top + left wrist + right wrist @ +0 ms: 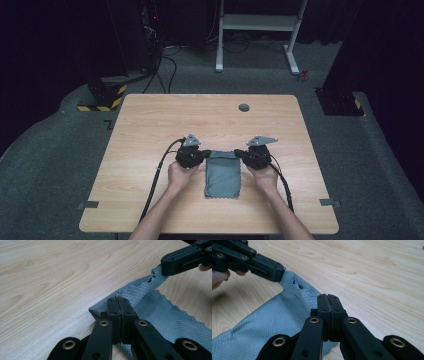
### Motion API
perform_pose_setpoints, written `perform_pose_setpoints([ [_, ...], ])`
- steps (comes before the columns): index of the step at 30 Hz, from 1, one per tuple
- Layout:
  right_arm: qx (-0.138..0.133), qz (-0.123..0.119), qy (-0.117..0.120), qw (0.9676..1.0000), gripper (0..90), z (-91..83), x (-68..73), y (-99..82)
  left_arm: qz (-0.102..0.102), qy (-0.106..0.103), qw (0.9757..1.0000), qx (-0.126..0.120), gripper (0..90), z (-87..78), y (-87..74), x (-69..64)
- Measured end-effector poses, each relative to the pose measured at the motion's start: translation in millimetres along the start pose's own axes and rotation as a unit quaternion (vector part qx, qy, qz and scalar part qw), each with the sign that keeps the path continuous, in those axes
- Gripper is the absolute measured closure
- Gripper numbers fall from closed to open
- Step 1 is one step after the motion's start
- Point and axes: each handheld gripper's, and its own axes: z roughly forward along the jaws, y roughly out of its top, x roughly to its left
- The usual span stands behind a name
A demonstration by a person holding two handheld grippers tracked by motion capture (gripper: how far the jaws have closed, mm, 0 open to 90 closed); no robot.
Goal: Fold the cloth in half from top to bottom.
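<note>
A grey-blue waffle-weave cloth (223, 175) lies folded on the wooden table (150, 125), between my two hands. My left gripper (204, 155) is shut on the cloth's far left corner; in the left gripper view its jaws (120, 301) pinch the cloth (160, 312) edge. My right gripper (239, 153) is shut on the far right corner, and the right gripper view has its jaws (327, 298) clamped on the cloth (274, 320). The far edge is lifted slightly and stretched between both grippers. Each gripper view also catches the other gripper (186, 258) (249, 261) holding its corner.
A small dark round grommet (244, 107) sits near the table's far edge. Grey tape tabs (88, 204) mark the near corners. Behind the table are a white desk frame (260, 30), cables and dark equipment on carpet.
</note>
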Motion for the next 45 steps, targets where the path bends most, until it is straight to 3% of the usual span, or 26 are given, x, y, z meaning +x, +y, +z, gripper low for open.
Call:
perform_pose_setpoints([
  [11, 0.002, -0.01, 0.0, 1.0, 89.6, -10.2, 5.3, -6.3, 0.018, -0.01, 0.9998, -0.001, 88.9, -6.6, -4.0, -9.7],
  [16, -0.003, -0.006, 0.011, 0.9999, 89.6, -11.2, 6.1, -11.1, 0.016, -0.01, 0.9998, 0.005, 88.9, -8.1, -7.1, -11.9],
  [23, -0.011, -0.011, 0.022, 0.9996, 89.6, -17.2, 11.0, -13.6, 0.015, -0.015, 0.9997, -0.008, 88.9, -15.5, -10.1, -16.6],
  [45, -0.008, -0.017, 0.03, 0.9994, 89.5, -26.1, 23.9, -29.5, 0.007, -0.041, 0.9989, -0.021, 88.9, -25.8, -27.1, -24.8],
])
